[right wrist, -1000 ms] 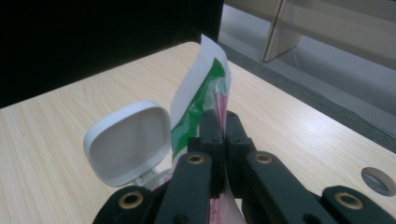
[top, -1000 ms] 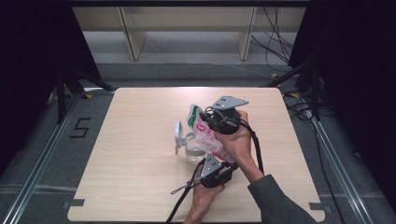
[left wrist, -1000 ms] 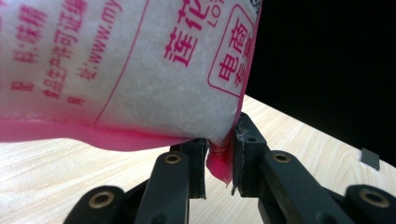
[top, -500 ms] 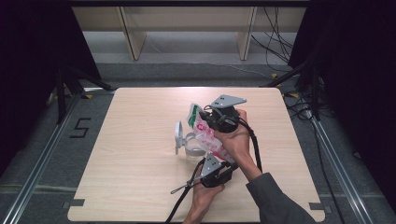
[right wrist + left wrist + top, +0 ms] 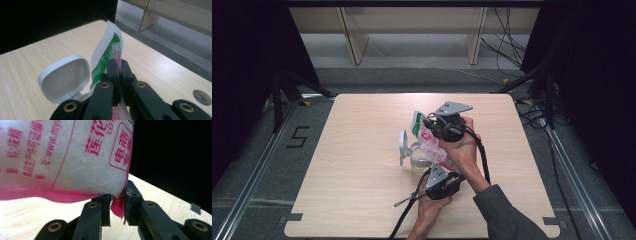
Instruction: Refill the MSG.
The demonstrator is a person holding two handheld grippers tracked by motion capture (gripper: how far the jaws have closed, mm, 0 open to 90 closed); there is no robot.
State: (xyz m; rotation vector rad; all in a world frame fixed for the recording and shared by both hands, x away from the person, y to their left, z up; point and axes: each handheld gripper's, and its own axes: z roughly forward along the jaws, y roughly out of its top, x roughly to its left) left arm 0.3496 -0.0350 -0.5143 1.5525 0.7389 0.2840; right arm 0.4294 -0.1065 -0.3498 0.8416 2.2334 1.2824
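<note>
A plastic bag [image 5: 430, 141] of white granules, printed in pink and green, is held tilted above the table between both grippers. My left gripper [image 5: 117, 206] is shut on the bag's [image 5: 75, 157] pink bottom corner; in the high view it [image 5: 442, 169] sits at the near end. My right gripper [image 5: 119, 67] is shut on the bag's [image 5: 107, 47] upper edge, at the far end [image 5: 430, 131] in the high view. Under the bag stands a clear jar [image 5: 416, 160] with its white hinged lid [image 5: 402, 145] flipped up; the lid [image 5: 65, 78] appears left of my right jaws.
The wooden table [image 5: 352, 200] carries just the jar. Black cables [image 5: 412, 200] trail from the grippers toward the near edge. Dark curtains flank the table, and a pale shelf unit [image 5: 412, 30] stands on the floor beyond the far edge.
</note>
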